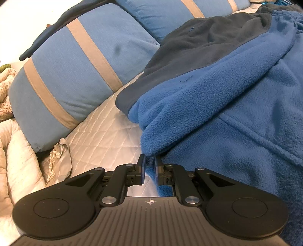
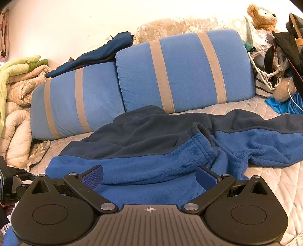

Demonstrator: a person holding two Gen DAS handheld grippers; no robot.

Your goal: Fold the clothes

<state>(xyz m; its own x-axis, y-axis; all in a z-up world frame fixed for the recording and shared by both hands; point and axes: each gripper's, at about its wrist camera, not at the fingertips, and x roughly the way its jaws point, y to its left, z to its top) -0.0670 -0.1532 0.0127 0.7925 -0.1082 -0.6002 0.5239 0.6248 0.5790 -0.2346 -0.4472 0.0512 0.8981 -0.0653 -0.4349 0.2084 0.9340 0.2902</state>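
While a blue fleece jacket (image 2: 170,157) lies spread across the white quilted bedcover (image 2: 274,113), the left gripper (image 1: 149,166) has its jaws nearly closed, pinching the jacket's near left edge. The right gripper (image 2: 149,176) hovers over the near middle of the fleece with its jaws wide open, holding nothing. At the far side, two blue pillows with beige stripes (image 2: 181,70) lean side by side, a dark blue garment (image 2: 98,53) draped over the left one. At far right an open striped bag (image 2: 265,83) holds tangled items I cannot tell apart; a teddy bear (image 2: 263,15) sits above it.
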